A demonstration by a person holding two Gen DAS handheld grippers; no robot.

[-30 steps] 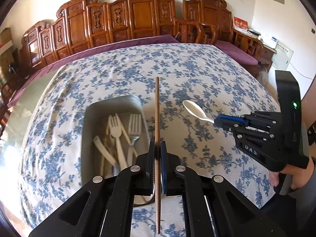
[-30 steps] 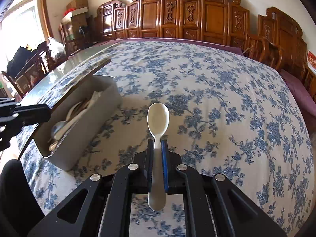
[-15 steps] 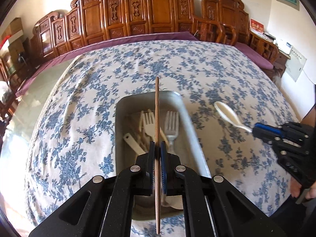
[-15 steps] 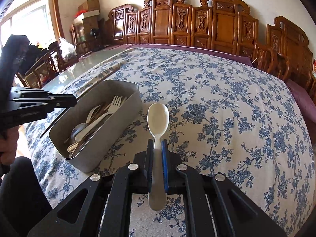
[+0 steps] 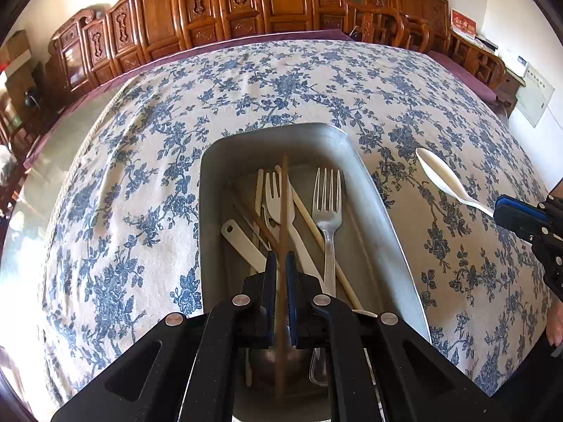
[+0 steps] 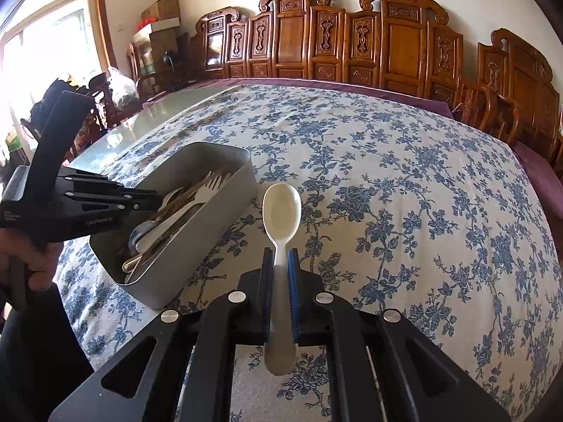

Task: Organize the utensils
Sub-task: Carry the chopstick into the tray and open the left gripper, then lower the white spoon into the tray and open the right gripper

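Left wrist view: the left gripper (image 5: 280, 263), clamped on a chopstick (image 5: 283, 204), is lowered lengthwise into the tray (image 5: 380, 204) before release (right gripper (image 6: 280, 263) grips the spoon (image 6: 281, 211)).

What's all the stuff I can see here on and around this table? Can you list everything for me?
metal tray: one, grey, on the tablecloth, holding cutlery
forks: at least two, one silver and one cream, lying in the tray
chopstick: one, brown, clamped in the left hand-held gripper, above the tray
spoon: one, cream, clamped in the right hand-held gripper, above the cloth beside the tray
other utensils in the tray: cream and pale wood, too jumbled to count
tablecloth: one, white with blue flowers, over the table
carved chairs: several, brown wood, along the far edge
cardboard boxes: a few, stacked in the corner
left hand-held gripper: black, shut
right hand-held gripper: black, shut
hand: holding the left grip
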